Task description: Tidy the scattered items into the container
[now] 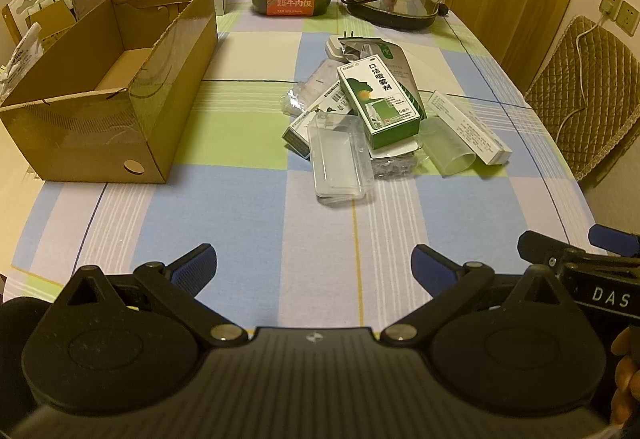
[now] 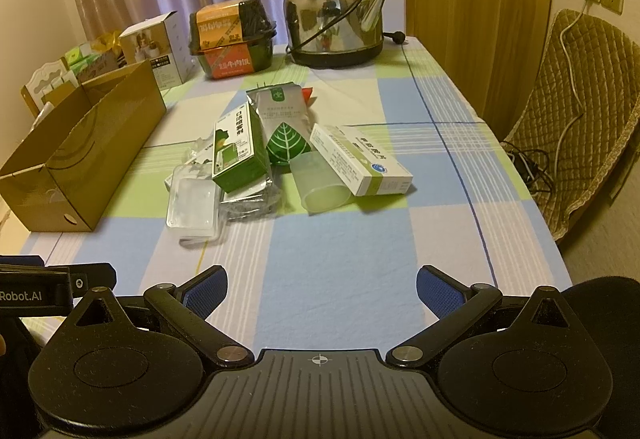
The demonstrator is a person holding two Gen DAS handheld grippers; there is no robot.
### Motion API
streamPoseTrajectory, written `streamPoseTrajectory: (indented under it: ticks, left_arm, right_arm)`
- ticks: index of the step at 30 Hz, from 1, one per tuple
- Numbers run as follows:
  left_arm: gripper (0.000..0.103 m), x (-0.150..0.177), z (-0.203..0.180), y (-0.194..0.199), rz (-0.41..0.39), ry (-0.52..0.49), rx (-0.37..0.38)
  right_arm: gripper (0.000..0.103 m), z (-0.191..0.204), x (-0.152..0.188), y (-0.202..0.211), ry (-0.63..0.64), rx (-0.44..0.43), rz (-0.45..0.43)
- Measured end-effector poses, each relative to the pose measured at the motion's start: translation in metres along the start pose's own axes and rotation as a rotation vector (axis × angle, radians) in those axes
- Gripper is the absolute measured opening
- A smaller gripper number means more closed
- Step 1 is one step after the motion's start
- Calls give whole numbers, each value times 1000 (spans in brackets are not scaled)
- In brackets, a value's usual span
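Both grippers hang low over the near edge of the worktop [image 1: 248, 239], which is covered by a soft checked cloth in blue, green and cream. The left gripper [image 1: 314, 265] has its ribbed blue fingers [image 1: 192, 271] spread wide and holding nothing; the right gripper [image 2: 322, 287] is likewise spread and holding nothing.

The scattered items lie in a loose heap at the middle of the cloth. A glossy green-and-white carton [image 1: 378, 101] leans on top of a silvery foil pouch [image 2: 280, 119] printed with a leaf. Nearer the grippers sits a clear, flat plastic case [image 1: 340, 159], and just beside the heap lie a cloudy plastic cup [image 2: 320, 185] on its side and a long white carton [image 2: 360, 159].

The container, an open corrugated cardboard box [image 1: 116, 111], stands apart at the left. A shiny steel kettle [image 2: 334, 23] stands at the far end.
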State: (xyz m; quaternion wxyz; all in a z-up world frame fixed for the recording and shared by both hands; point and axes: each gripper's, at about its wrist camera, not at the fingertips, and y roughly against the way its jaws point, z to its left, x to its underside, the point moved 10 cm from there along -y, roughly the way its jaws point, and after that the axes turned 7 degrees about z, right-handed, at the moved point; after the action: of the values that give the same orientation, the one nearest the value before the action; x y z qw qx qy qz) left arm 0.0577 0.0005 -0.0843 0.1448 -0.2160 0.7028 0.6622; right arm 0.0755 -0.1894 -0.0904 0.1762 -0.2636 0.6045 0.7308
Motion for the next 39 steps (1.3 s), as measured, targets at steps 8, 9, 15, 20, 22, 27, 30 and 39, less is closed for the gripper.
streamPoseTrajectory:
  ticks: [8,9,15,20,22,27,30,39]
  left_arm:
    - [102,0,-1,-1,0,2,0]
    - [102,0,-1,-1,0,3,0]
    - [102,0,-1,-2,2,0,-1]
    - [102,0,-1,-3,4,-3,-1]
    - [102,1,0,-4,7,-5,-2]
    - [102,0,0,-8,11,-9,-5]
    - [102,-2,1,-10,14,-9,-2]
    - [102,-18,7,-28,21,-28,-12]
  right_arm:
    - [103,0,0,-1,-2,0,1]
    - [103,1,0,-2,-2,0,2]
    - [103,1,0,-3,-3,-1,4]
    - [103,0,0,-4,-4,-2,5]
    - [103,0,0,-5,-6,-1,5]
    - [103,2,-2,-7,-6,-41,2]
    - [103,7,-3,-10,16,-48,8]
    - [103,15,-26,-11,91,-53,-84]
